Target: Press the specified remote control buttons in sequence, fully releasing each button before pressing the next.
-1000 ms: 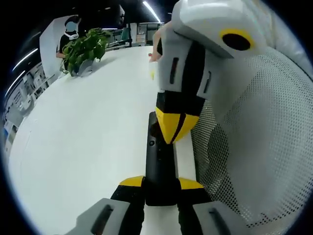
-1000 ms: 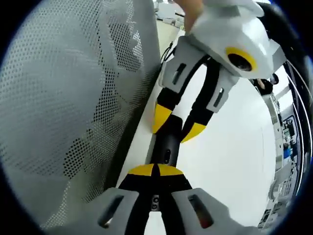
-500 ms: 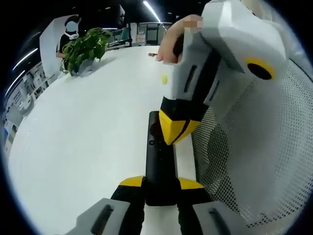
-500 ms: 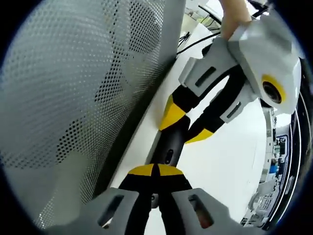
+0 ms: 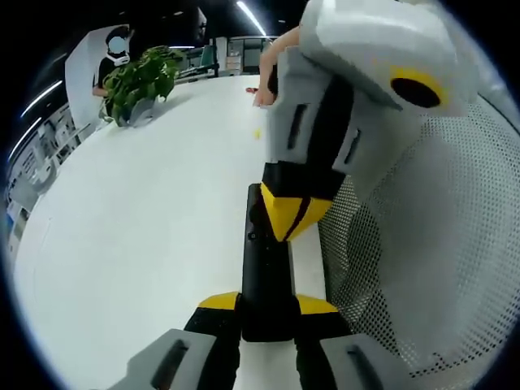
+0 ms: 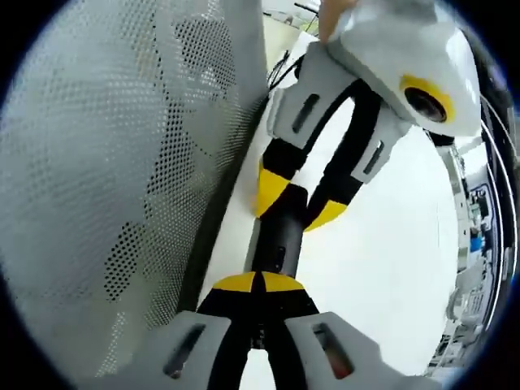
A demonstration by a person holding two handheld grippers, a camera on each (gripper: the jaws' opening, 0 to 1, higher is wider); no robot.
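Observation:
A long black remote [image 5: 264, 264] lies lengthwise on the white table [image 5: 138, 219]. My left gripper [image 5: 266, 302] is shut on its near end, one yellow tip on each side. My right gripper [image 5: 288, 218] reaches in from the upper right, shut, with its joined yellow tips down on the remote's upper face near a small round button. In the right gripper view, the shut right gripper [image 6: 258, 283] rests on the remote [image 6: 276, 248]. The left gripper [image 6: 299, 201] clamps the remote's far end from above.
A grey perforated mesh panel [image 5: 422, 244] stands right beside the remote, and it is on the left [image 6: 106, 162] in the right gripper view. A potted green plant [image 5: 142, 77] and a person [image 5: 119, 49] are at the table's far end. A hand [image 5: 266, 81] holds the right gripper.
The right gripper's body leaned to the side half a second ago and has swung back. Its tips stayed at the same spot on the remote. The left gripper and remote held still.

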